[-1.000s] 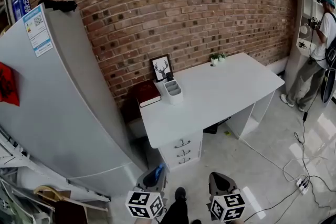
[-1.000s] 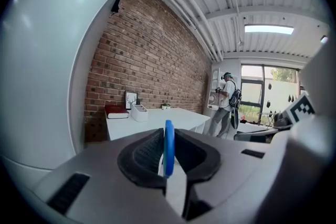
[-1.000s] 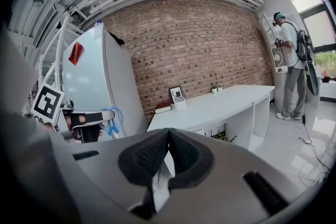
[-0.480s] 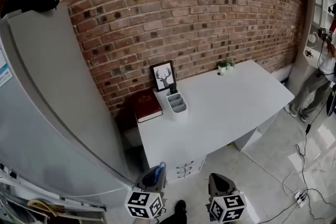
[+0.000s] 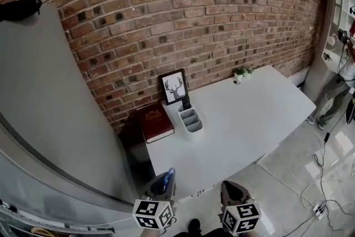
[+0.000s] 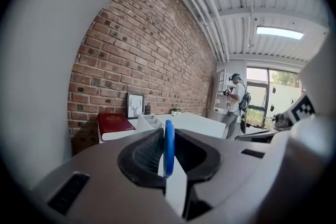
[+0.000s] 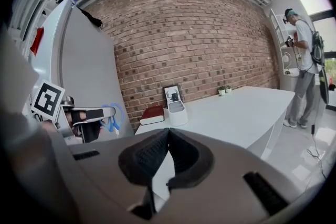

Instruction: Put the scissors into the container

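Carrying step: the left gripper [image 5: 164,179] is clamped on the blue-handled scissors [image 6: 168,144], while the right gripper [image 5: 233,188] is closed on nothing. The container [image 5: 191,119] stands on the desk [image 5: 249,108] at 12 o'clock, well apart; next, I judge, comes reaching forward and lowering the scissors into a slot

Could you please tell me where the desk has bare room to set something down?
The desk is bare from the container rightwards to its far end, bordered at the back by the small plant and the brick wall. The back left corner is crowded: red book, picture frame and container sit close together.
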Available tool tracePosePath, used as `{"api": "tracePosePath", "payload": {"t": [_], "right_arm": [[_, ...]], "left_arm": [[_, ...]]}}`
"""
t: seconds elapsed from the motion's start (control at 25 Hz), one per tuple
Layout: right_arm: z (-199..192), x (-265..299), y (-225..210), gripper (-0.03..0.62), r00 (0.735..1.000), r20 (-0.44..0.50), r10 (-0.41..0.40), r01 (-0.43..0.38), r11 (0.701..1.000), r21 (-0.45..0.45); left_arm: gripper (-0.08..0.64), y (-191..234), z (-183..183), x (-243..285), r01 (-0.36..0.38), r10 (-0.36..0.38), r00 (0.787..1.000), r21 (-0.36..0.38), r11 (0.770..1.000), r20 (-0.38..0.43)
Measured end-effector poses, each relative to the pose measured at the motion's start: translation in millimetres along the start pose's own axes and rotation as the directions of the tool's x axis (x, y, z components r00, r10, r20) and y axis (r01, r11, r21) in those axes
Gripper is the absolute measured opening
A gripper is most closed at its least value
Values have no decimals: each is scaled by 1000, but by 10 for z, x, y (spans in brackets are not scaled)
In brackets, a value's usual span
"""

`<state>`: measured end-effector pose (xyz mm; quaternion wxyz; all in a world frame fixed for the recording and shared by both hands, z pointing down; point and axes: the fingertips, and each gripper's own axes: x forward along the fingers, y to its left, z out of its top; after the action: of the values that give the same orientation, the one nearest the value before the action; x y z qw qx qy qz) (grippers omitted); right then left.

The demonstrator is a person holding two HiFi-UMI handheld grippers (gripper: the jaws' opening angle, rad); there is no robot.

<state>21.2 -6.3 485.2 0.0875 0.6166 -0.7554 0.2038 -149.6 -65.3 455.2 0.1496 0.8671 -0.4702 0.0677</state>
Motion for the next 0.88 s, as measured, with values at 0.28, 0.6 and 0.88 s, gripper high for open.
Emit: {"api": "tracePosePath", "payload": {"t": [0.28,0.6,0.88], "right_arm": [[80,259,-148,0,1000,-11,-20,20,1000,14],[288,715,-285,0,1000,-8,21,-21,1000,-2],[505,1114,-495,0,998,-11,64,-64,998,-17]], "left_arm": [[48,179,100,293,-3,3,1000,-13,1000,6],[48,367,370,700,-40,40,998,-9,999,49],[48,474,601,1077,-85,85,994,-6,996,74]]}}
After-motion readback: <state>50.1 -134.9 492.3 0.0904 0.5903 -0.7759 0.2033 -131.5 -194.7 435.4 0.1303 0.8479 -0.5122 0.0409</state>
